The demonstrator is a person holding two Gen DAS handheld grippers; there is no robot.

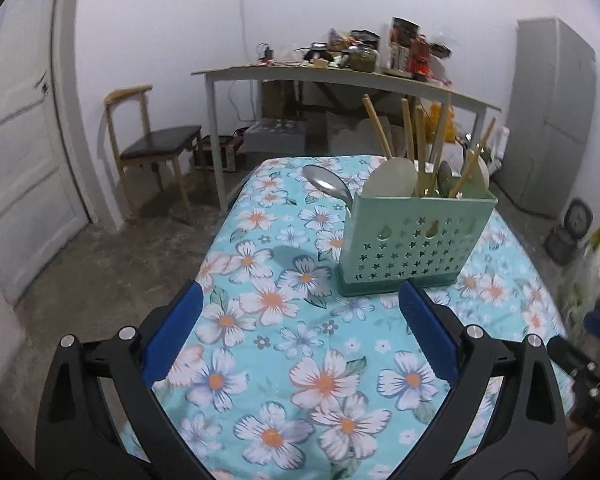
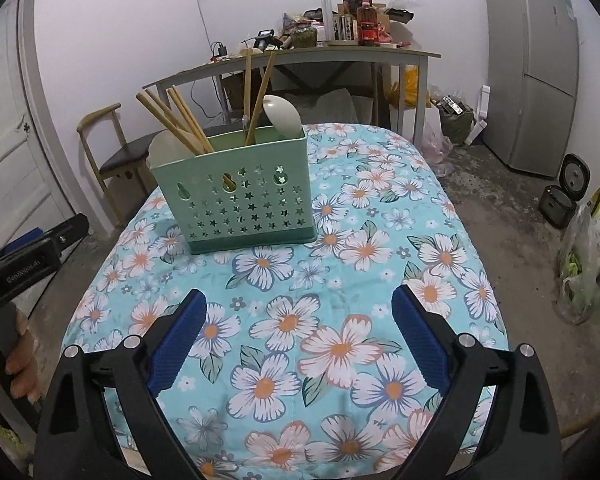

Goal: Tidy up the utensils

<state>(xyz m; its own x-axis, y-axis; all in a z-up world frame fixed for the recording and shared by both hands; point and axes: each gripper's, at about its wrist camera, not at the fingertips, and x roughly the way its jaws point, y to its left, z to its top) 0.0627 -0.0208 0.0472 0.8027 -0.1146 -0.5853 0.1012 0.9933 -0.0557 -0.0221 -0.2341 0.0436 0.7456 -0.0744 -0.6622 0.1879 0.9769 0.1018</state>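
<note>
Left wrist view: the left gripper [image 1: 300, 320] hovers over the flowered tablecloth [image 1: 284, 360], jaws spread wide, holding nothing. Just ahead stands the green holder [image 1: 412, 240], upright, containing chopsticks [image 1: 410, 132] and pale spoons [image 1: 392, 180]. A metal spoon [image 1: 328, 186] leans out past the holder's left edge; whether its handle sits inside cannot be determined.

Right wrist view: the right gripper [image 2: 298, 320] is likewise fully open and empty above the cloth. The holder stands ahead and to the left, apart from both fingers.

Assessment: no loose utensils show on the cloth; the task appears nearly complete. The next move likely requires seating the metal spoon upright.
</note>
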